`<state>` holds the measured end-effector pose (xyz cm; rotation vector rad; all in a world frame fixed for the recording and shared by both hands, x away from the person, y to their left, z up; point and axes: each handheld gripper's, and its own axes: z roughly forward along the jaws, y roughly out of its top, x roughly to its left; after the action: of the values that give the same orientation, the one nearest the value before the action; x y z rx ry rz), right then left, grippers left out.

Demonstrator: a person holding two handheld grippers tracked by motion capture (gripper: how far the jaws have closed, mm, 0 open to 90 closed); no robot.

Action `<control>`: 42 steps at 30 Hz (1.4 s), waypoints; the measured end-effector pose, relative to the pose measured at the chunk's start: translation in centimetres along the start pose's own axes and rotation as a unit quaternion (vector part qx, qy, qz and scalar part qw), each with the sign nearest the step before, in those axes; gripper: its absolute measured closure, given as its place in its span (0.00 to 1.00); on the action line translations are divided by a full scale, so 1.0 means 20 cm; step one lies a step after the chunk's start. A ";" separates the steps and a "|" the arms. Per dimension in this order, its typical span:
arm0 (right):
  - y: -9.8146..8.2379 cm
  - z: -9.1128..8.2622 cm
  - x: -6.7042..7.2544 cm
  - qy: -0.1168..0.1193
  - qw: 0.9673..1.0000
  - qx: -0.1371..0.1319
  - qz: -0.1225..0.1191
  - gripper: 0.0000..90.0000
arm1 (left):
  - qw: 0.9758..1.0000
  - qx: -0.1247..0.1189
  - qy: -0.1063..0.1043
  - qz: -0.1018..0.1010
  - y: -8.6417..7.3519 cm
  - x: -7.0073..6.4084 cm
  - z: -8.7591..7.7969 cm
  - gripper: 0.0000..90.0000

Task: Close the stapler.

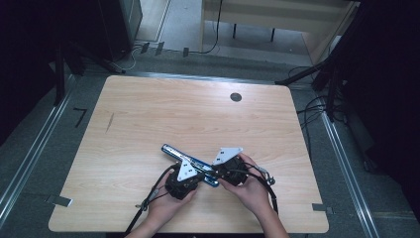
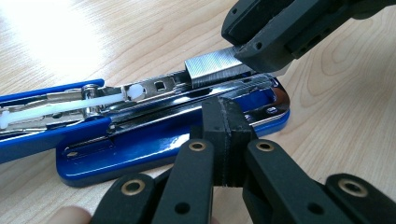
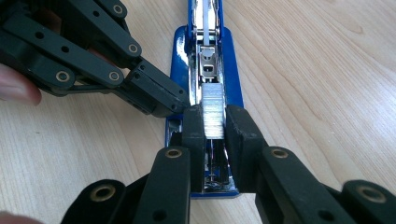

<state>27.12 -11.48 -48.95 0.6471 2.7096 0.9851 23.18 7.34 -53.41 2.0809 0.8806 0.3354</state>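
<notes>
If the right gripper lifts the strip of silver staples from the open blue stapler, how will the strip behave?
The strip of silver staples probably stays stiff but may snap if squeezed hard, being many thin glued wires. Its shiny metal looks slippery between the right gripper jaws. It seems very light beside the open blue stapler.

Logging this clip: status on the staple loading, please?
Right hand-held gripper shut on staple strip, over open blue stapler channel. Left hand-held gripper shut, pressed against stapler's side. Nothing in the way.
</notes>
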 end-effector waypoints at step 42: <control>-0.01 0.00 -0.01 0.014 1.000 0.001 0.024 0.84 | 1.000 0.000 0.000 0.000 0.00 0.00 0.00 1.00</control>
<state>27.27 -11.75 -49.09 0.7075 2.7313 1.0105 23.18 7.34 -53.41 2.0807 0.8810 0.3360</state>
